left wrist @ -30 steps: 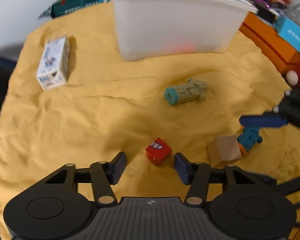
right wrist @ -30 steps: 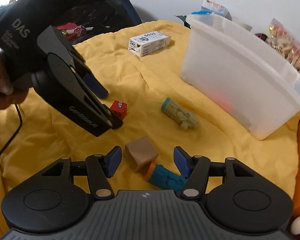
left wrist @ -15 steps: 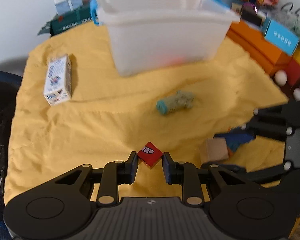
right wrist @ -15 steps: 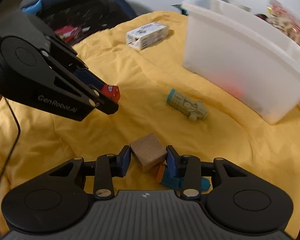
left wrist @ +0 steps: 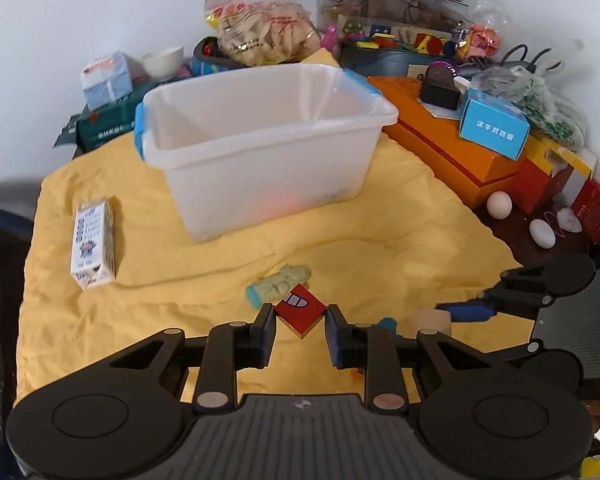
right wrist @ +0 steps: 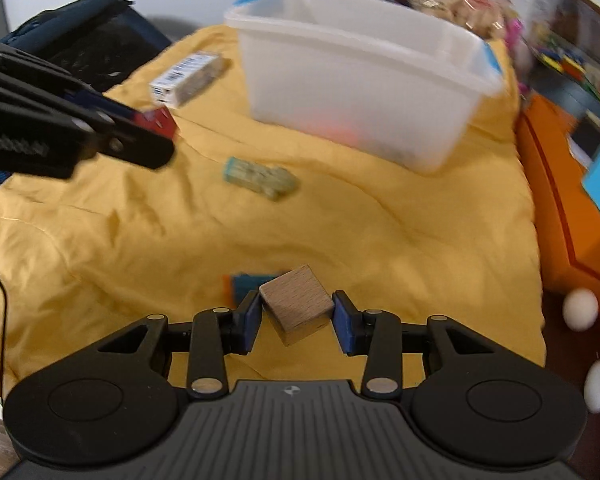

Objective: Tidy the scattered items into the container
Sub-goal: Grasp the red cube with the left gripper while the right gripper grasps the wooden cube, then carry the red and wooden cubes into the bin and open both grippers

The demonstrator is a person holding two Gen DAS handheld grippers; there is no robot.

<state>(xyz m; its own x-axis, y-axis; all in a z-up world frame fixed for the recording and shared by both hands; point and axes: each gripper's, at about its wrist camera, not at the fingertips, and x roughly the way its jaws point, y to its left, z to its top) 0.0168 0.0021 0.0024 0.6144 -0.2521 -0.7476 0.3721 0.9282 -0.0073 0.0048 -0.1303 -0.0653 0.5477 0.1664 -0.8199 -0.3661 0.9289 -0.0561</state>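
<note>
My left gripper (left wrist: pixel 300 326) is shut on a red cube with a toothy mouth (left wrist: pixel 300 312) and holds it above the yellow cloth (left wrist: pixel 180 312). My right gripper (right wrist: pixel 296 322) is shut on a plain wooden cube (right wrist: pixel 298 306), also lifted. The white plastic container (left wrist: pixel 260 136) with blue handles stands at the back of the cloth. A green and teal toy (left wrist: pixel 278 286) lies on the cloth in front of it. A blue and orange toy (right wrist: pixel 244 284) lies just below the wooden cube. A small white carton (left wrist: pixel 94 248) lies at the left.
Orange boxes (left wrist: pixel 452 152), a blue box (left wrist: pixel 492 124) and piled clutter line the right and back. Two white eggs (left wrist: pixel 500 206) lie off the cloth at the right. A dark bag (right wrist: pixel 100 52) sits beyond the cloth's left edge.
Both grippers closed on their cubes and lifted them off the cloth. The left took the red cube, the right the wooden cube. Both views now look higher, toward the container.
</note>
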